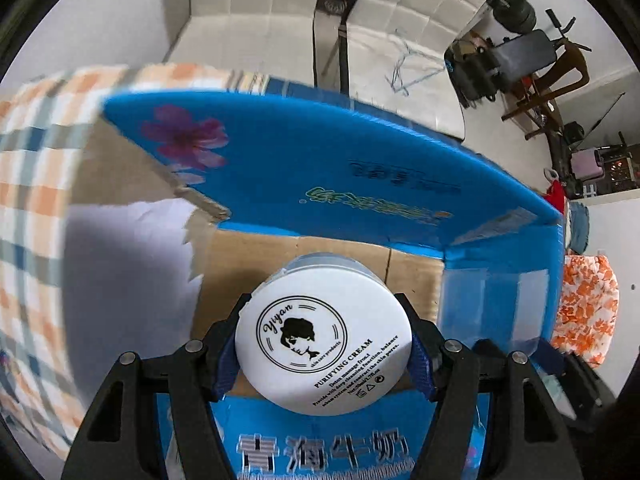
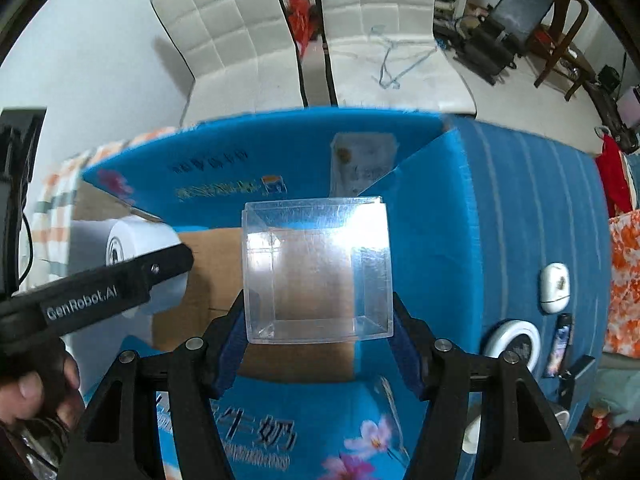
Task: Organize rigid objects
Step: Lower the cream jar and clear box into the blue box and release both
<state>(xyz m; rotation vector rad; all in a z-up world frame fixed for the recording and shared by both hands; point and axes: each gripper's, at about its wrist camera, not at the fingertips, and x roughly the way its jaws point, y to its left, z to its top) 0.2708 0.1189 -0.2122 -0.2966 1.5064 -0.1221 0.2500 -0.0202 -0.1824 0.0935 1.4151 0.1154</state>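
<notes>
My left gripper (image 1: 324,344) is shut on a white cream jar (image 1: 323,340) with a printed lid, held above the brown floor of an open blue cardboard box (image 1: 320,176). My right gripper (image 2: 318,320) is shut on a clear plastic cube box (image 2: 316,272), also over the blue cardboard box (image 2: 280,156). In the right wrist view the left gripper (image 2: 140,256) reaches in from the left with the white jar (image 2: 136,240) in it, and a hand (image 2: 36,388) holds its handle.
The box stands on a blue striped cloth (image 2: 532,216). On the cloth to the right lie a white oval case (image 2: 554,288), a round white-rimmed item (image 2: 514,344) and a slim dark item (image 2: 560,344). A plaid cloth (image 1: 36,200) lies left. White padded chairs (image 2: 248,40) stand behind.
</notes>
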